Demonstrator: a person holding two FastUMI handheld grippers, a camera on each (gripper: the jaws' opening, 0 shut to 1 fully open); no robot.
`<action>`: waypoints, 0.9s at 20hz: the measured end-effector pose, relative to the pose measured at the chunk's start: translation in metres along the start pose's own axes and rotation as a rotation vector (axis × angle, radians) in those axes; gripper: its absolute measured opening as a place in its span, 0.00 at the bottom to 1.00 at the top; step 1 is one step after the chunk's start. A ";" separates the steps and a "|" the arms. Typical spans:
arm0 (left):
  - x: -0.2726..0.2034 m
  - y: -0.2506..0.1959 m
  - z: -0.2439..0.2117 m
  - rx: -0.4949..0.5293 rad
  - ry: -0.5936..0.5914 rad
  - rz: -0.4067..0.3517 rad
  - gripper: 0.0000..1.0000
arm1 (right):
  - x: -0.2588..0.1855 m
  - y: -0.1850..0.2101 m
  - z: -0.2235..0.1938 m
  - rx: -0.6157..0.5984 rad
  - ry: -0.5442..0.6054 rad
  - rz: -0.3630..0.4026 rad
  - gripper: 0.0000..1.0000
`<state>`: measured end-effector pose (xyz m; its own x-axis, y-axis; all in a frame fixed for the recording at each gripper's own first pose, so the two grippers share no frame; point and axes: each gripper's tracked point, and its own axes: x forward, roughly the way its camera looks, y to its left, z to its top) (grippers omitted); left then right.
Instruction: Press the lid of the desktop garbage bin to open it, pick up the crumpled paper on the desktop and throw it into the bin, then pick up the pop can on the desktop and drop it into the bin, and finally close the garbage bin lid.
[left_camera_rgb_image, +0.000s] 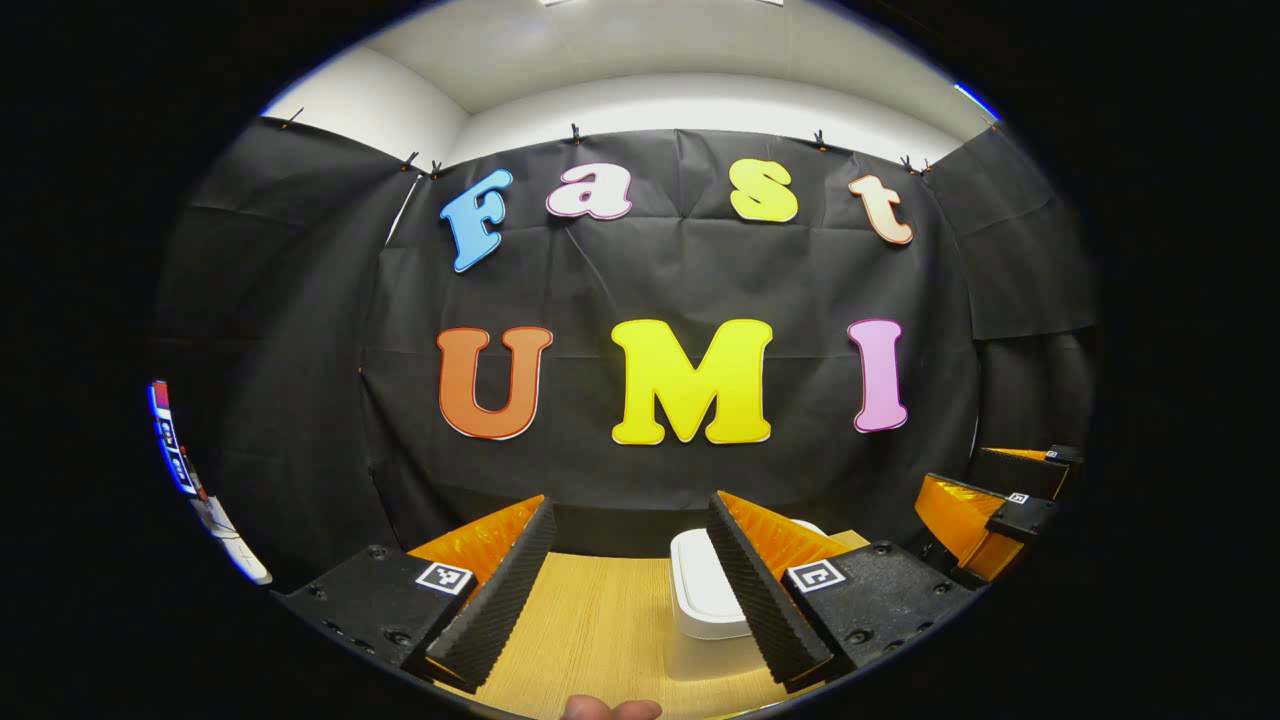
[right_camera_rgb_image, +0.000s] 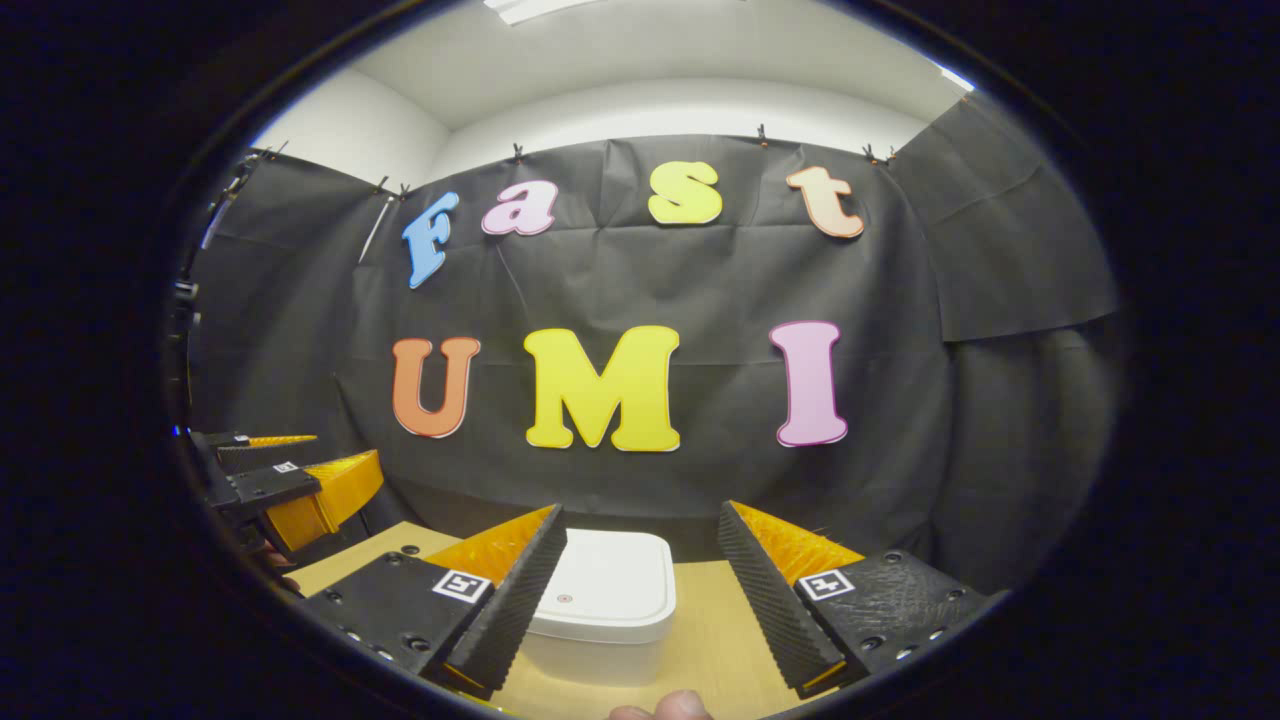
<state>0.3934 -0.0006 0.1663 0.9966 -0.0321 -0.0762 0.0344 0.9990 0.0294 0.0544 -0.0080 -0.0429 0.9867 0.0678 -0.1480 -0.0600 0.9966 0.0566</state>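
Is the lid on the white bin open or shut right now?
Shut. In the right gripper view the lid lies flat on the bin, with no opening showing. Both grippers, right and left, are open and off it.

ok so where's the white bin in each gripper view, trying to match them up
Left gripper view: the white bin sits low, right of centre, partly behind that gripper's right-hand finger.
Right gripper view: the bin sits low at centre between the two fingers, lid closed.
Shared landmark: the wooden desktop under the bin.
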 end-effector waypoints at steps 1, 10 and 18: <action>0.000 0.001 0.000 0.000 0.000 0.000 0.98 | 0.000 0.002 0.001 -0.002 0.000 0.004 0.95; 0.003 0.004 -0.003 -0.003 0.002 0.013 0.98 | 0.004 0.003 0.001 -0.004 0.003 0.019 0.95; 0.008 -0.002 -0.004 -0.002 0.005 0.004 0.98 | 0.010 -0.005 0.000 0.006 0.005 -0.007 0.95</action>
<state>0.4012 -0.0023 0.1616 0.9963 -0.0279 -0.0808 0.0303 0.9992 0.0276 0.0645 -0.0121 -0.0445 0.9862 0.0613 -0.1538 -0.0523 0.9967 0.0617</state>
